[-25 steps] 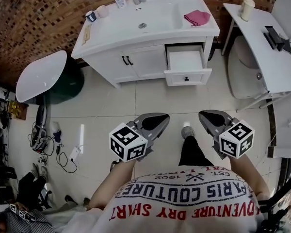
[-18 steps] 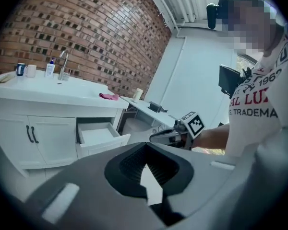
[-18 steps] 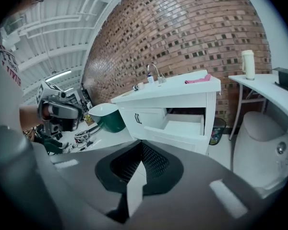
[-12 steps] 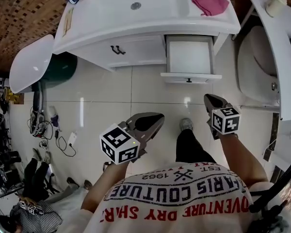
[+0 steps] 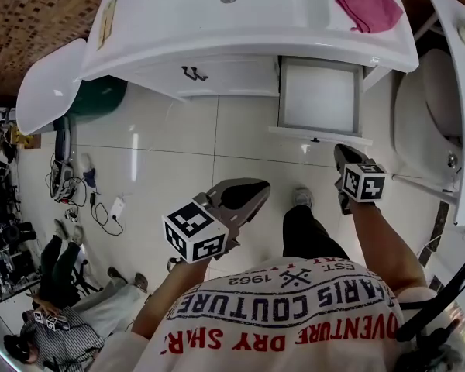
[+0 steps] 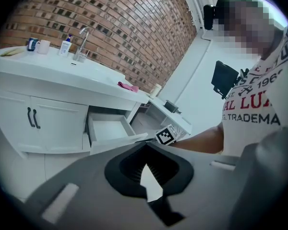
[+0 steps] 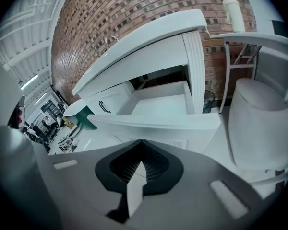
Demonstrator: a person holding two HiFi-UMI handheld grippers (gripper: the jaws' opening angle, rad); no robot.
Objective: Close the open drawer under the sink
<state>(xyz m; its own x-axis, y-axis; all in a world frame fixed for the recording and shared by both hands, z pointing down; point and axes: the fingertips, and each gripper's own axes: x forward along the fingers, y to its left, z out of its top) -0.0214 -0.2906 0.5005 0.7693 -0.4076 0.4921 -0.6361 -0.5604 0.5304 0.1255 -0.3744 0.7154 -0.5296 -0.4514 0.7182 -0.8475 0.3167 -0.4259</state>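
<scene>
Drawer [image 5: 319,99] open under the sink surface [image 5: 178,29], upper right of the head view; right gripper [image 5: 341,153] jaws closed on nothing, tips just below the drawer's front panel, contact not clear; left gripper [image 5: 260,188] jaws closed, empty, mid-frame over the floor [image 5: 170,153], well apart from the drawer; pink cloth [image 5: 370,10] on the surface above the drawer.

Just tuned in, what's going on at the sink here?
A person stands facing the sink cabinet with tongs in each hand. The drawer at its right end is still pulled out and empty. The right tongs, shut and holding nothing, hover just before its front panel. The left tongs, also shut, hang back over the floor.
</scene>
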